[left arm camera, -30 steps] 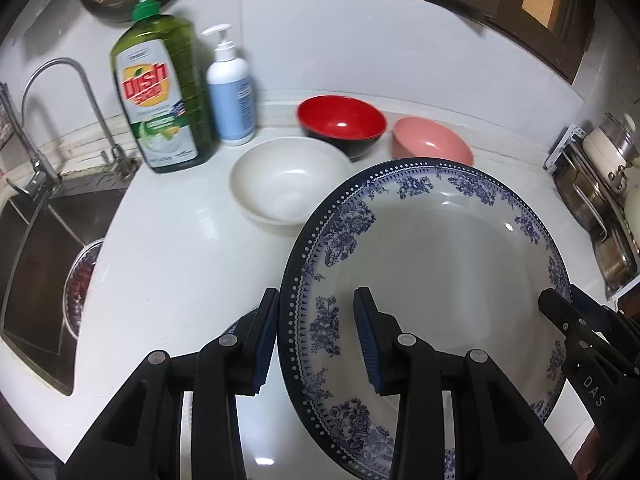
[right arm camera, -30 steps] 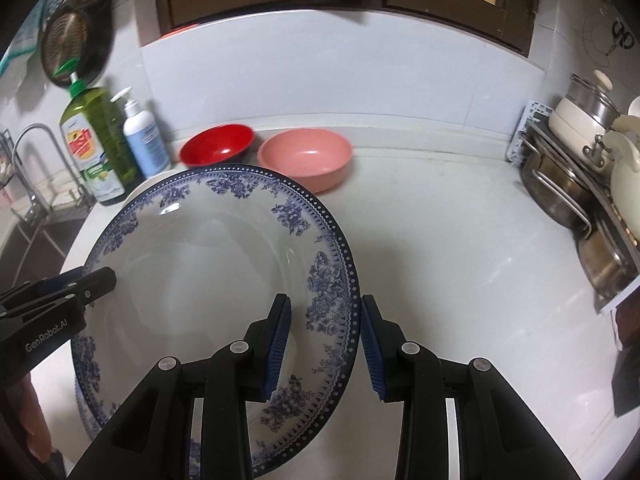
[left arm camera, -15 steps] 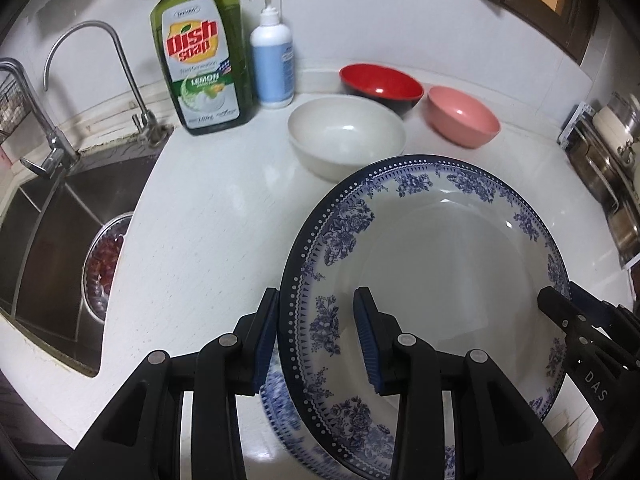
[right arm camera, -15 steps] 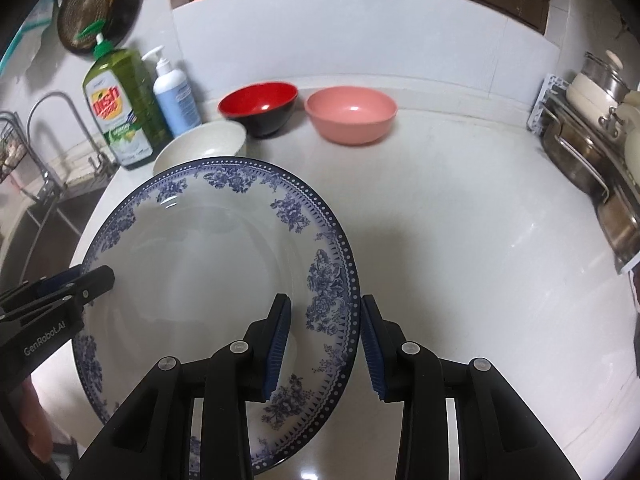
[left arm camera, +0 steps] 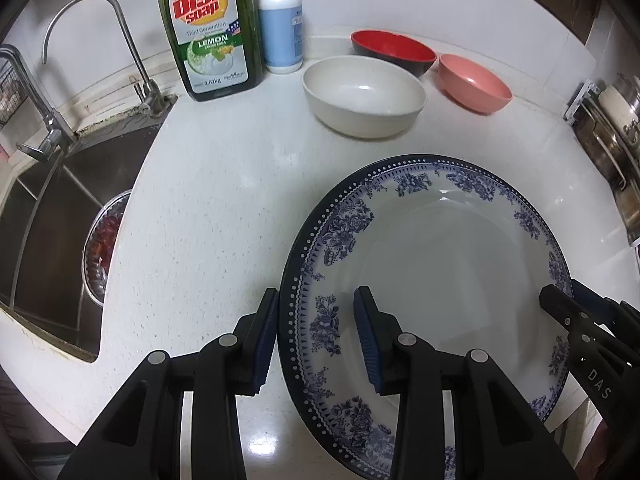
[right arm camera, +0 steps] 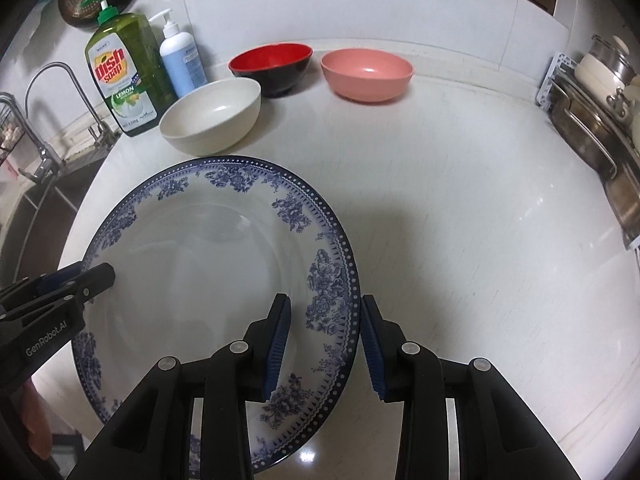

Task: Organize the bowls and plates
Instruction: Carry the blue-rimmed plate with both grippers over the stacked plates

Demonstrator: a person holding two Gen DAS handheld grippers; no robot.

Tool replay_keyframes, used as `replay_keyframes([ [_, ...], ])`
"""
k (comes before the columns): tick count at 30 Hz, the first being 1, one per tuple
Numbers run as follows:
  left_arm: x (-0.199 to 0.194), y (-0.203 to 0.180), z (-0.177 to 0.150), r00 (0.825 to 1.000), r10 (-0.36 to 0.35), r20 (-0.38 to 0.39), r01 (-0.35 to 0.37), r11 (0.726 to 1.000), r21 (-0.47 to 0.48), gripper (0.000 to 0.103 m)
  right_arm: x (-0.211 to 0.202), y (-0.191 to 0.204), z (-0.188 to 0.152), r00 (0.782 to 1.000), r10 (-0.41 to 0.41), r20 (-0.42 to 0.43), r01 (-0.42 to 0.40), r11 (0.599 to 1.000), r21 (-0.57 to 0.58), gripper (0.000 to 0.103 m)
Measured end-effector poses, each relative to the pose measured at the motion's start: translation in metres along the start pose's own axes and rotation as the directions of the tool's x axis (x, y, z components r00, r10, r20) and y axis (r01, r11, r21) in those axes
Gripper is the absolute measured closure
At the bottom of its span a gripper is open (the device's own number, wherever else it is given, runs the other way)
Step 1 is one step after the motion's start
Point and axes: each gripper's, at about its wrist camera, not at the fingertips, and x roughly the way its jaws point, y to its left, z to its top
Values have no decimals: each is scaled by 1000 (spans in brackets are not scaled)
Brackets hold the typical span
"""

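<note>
Over the counter: big blue-and-white plate (left arm camera: 440, 264), held between both tools above the white counter (left arm camera: 208, 208), tilted a little, floral rim facing up.
Left gripper (left arm camera: 316, 340): jaws astride the plate's left rim, one blue pad (left arm camera: 269, 344) outside the edge, the other on the inner face, pinching it.
Right gripper (right arm camera: 324, 344): same story on the opposite rim, pads (right arm camera: 277, 344) either side of the dotted border, clamped on the plate.
Cross-view: each tool's black tip shows at the far edge of the other camera's picture, biting the plate's rim.
Just beyond the plate: cream bowl (left arm camera: 363, 97), upright, standing on the counter.
Behind that: red bowl with black outside (left arm camera: 394, 50), close behind the cream one, whether they touch I can't say; pink bowl (left arm camera: 474, 82) just beside it on the right.
Back left: green dish soap bottle (left arm camera: 210, 28) and a white-and-blue pump bottle (left arm camera: 280, 24), side by side against the wall.
Far left: steel sink (left arm camera: 52, 220) with a tap (left arm camera: 92, 40); a metal strainer (left arm camera: 100, 248) with something red in it sits in the basin.
Far right: rack of metal pots (right arm camera: 600, 128).
</note>
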Motion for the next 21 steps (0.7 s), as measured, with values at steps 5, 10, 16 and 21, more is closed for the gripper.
replay_keyframes([
  [5,7,2,-3,1000,12,-16,-12,1000,1,65,6,1,-2,1000,6,-26,-6,1000,8,67],
  [10,14,4,-5,999,11,-32,-11,1000,-2,65,13,2,-4,998,12,-54,-12,1000,11,67],
  [16,18,7,-4,999,3,-42,-3,1000,-16,65,13,5,-3,999,-5,-51,4,1000,-12,66],
  [21,19,10,-3,998,-9,-56,8,1000,-26,65,13,8,-3,998,-20,-59,19,1000,-17,63],
])
